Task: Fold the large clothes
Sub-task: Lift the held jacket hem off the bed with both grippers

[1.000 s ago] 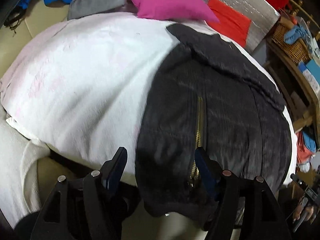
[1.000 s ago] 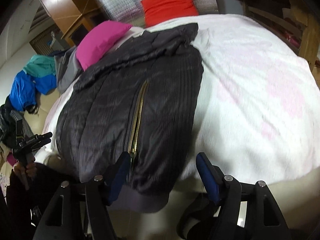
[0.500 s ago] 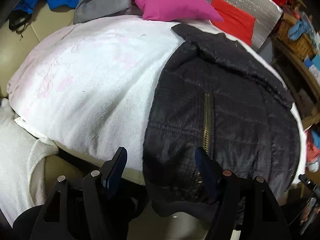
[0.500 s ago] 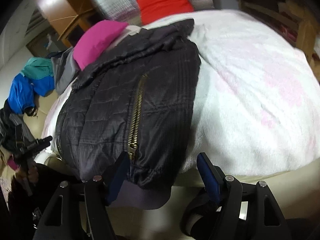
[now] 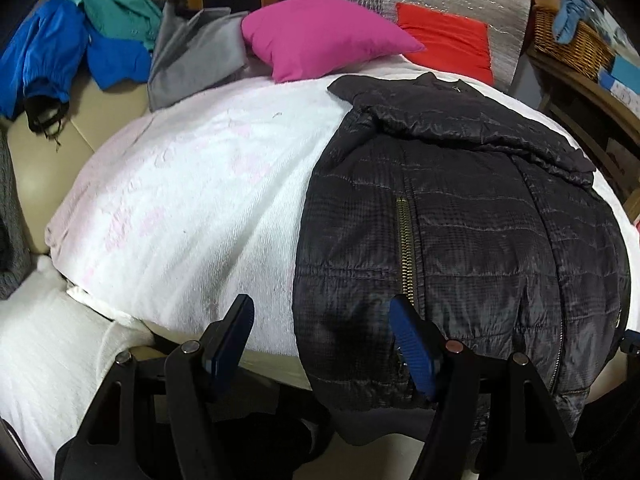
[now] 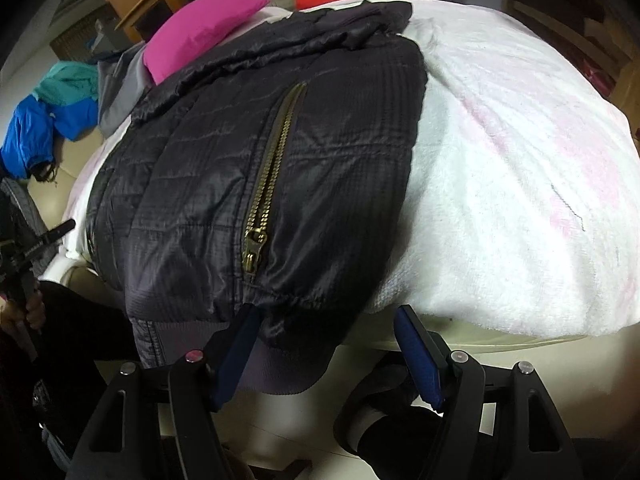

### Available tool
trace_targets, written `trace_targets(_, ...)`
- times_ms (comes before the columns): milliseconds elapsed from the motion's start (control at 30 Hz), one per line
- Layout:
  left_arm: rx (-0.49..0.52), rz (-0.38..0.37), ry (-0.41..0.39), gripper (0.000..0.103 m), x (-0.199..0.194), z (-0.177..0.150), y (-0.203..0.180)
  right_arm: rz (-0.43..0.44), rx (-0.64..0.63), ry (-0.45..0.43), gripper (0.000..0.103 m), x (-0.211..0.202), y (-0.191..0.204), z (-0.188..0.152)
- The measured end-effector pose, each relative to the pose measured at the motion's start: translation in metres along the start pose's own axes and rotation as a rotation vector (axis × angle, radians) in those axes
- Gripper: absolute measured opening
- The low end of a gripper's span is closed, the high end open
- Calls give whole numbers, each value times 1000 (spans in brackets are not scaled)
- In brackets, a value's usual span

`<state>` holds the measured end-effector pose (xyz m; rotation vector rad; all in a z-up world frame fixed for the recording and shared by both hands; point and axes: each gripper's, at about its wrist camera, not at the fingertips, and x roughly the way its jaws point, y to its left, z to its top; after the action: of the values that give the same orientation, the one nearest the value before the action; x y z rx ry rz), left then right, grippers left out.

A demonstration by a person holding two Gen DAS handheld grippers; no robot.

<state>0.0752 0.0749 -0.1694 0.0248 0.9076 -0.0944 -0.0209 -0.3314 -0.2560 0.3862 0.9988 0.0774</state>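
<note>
A black quilted jacket (image 5: 460, 240) with a brass zipper (image 6: 272, 176) lies flat on a white blanket (image 5: 192, 208), its ribbed hem hanging over the near edge. My left gripper (image 5: 324, 344) is open at the hem's left corner, its right finger in front of the fabric near the zipper's end. In the right wrist view the jacket (image 6: 200, 184) fills the left half. My right gripper (image 6: 326, 352) is open low at the hem's other corner, with the hem's edge between the fingers and not pinched. The sleeves are hidden.
A pink pillow (image 5: 320, 36), a red cushion (image 5: 448, 36) and a grey garment (image 5: 192, 52) lie at the far side. Blue and teal clothes (image 5: 80, 40) are piled at the far left. A wicker basket (image 5: 572, 40) sits on wooden furniture to the right. Bare blanket (image 6: 520, 180) spreads beside the jacket.
The left view has lifted and rolled, showing more of the far pile. The right gripper has sunk closer to the hem. Both stay open.
</note>
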Motion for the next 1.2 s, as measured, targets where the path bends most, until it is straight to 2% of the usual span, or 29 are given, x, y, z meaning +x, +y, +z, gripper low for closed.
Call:
trace_targets(267, 71, 41, -40, 71, -8, -5, -14, -7, -24, 16, 73, 8, 11, 1)
trace_targets(533, 77, 50, -25, 71, -8, -14, -21, -16, -40, 39, 73, 11, 11, -3)
trace_targets(667, 59, 26, 28, 72, -6, -25, -26, -18, -46, 48, 73, 13, 11, -4)
trace_targets(767, -7, -18, 116, 73, 3, -39, -26, -18, -41, 60, 74, 16, 12, -5)
trace_targets(867, -64, -29, 187, 73, 12, -48, -25, -19, -39, 75, 74, 20, 11, -5)
trace_targets(1200, -120, -23, 186, 75, 18, -48, -12, -48, -40, 147, 79, 57, 13, -10)
